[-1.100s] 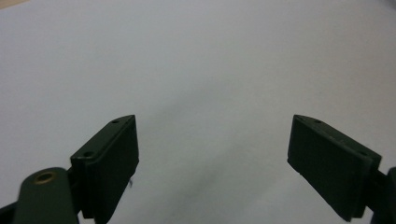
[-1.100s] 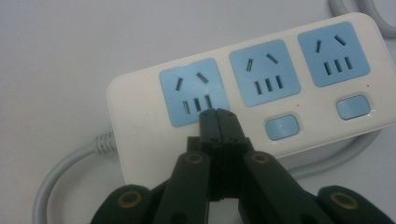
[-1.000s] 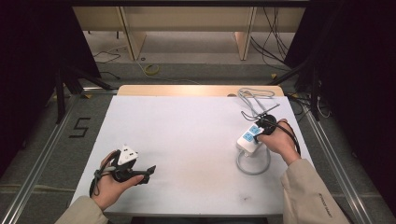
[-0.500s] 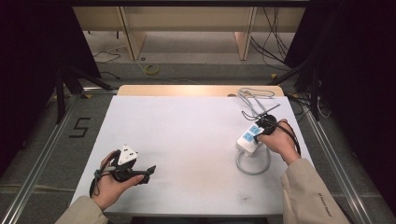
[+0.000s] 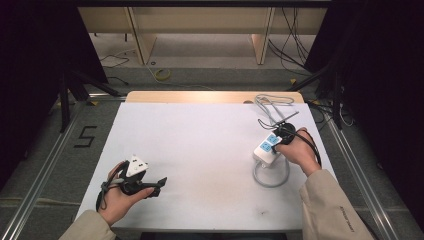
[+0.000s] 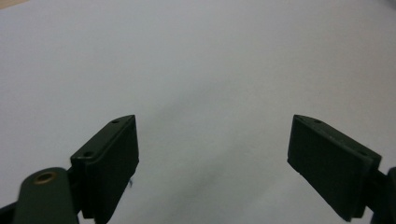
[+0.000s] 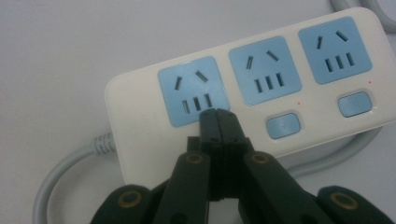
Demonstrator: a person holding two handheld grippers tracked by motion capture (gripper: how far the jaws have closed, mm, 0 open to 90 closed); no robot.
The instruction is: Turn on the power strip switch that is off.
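A white power strip with three blue sockets and blue switches lies at the table's right side, its grey cable looped in front of it. My right gripper is shut, with nothing between its jaws; its tips rest at the strip's top face just below the end socket, where that socket's switch would be. In the high view the right gripper sits over the strip's far end. My left gripper hangs open over bare white table, and the high view places it at the near left.
The white table top has a wooden strip along its far edge. A bundle of grey cable lies at the far right corner. Shelving and loose cables stand on the floor beyond the table.
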